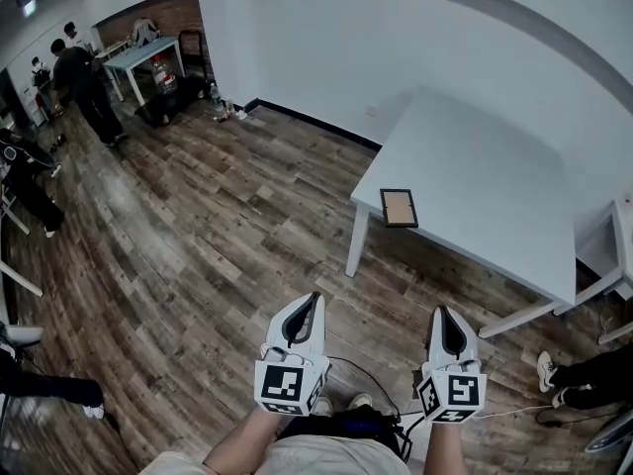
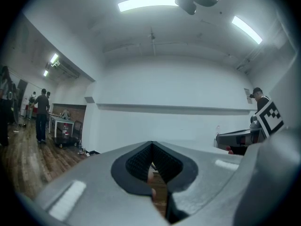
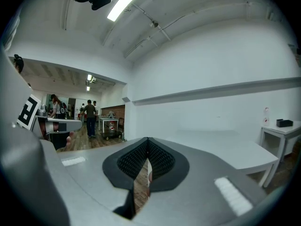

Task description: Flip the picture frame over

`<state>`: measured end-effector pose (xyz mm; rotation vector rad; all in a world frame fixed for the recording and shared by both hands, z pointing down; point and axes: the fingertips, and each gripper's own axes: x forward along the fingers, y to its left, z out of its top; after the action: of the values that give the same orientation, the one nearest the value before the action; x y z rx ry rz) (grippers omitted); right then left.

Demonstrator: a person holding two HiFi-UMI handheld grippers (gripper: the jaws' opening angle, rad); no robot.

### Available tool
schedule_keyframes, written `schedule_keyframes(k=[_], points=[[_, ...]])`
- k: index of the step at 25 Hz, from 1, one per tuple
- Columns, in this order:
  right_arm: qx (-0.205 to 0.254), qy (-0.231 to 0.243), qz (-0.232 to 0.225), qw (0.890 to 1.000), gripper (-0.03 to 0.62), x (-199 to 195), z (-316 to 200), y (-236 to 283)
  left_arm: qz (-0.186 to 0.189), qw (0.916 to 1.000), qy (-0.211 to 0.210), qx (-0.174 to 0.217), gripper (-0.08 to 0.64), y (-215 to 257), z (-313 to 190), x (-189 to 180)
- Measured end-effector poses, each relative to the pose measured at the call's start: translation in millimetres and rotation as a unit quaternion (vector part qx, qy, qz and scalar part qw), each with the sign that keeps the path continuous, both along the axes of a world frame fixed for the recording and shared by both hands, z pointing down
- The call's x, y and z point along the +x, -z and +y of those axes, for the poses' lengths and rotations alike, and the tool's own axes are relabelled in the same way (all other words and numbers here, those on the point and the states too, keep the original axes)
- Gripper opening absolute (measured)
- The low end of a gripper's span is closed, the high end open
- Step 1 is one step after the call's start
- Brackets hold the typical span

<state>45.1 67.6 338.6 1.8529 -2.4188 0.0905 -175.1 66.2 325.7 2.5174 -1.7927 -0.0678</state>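
One picture frame (image 1: 399, 207), brown panel up, lies flat near the left edge of the white tabletop (image 1: 485, 166), right of centre. The left claw (image 1: 314, 298) and right claw (image 1: 442, 311) sit at the lower frame over the wood floor (image 1: 218, 226), well apart from it. Both are closed tip to tip and hold nothing.

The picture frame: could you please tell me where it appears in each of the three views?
Head view: picture frame lies right of centre, near the white table's left corner.
Left gripper view: not in it.
Right gripper view: not in it.
Shared landmark: the far table by the brick wall, left in all.
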Motion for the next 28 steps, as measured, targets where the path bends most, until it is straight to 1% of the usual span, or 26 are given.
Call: schedule_keyframes(k=[5,11,18,28], points=[[-0.003,-0.003,-0.008,1.0,0.025,1.6,-19.2,-9.1,-0.004,1.0,-0.003,-0.001,0.0,-4.0,-15.8,2.4],[-0.006,0.003,-0.016,1.0,0.025,5.6,-48.6,-16.7,-0.009,0.9999,-0.001,-0.003,0.0,-8.6,-46.1,10.0],[-0.013,0.005,-0.022,1.0,0.025,31.7,-91.1,-26.5,-0.014,0.9999,-0.004,-0.004,0.0,-12.6,-89.0,41.1],[-0.031,0.026,-0.037,0.999,0.025,66.0,-157.1,-44.7,-0.033,0.9994,0.009,-0.012,0.0,-18.0,-150.5,82.4]])
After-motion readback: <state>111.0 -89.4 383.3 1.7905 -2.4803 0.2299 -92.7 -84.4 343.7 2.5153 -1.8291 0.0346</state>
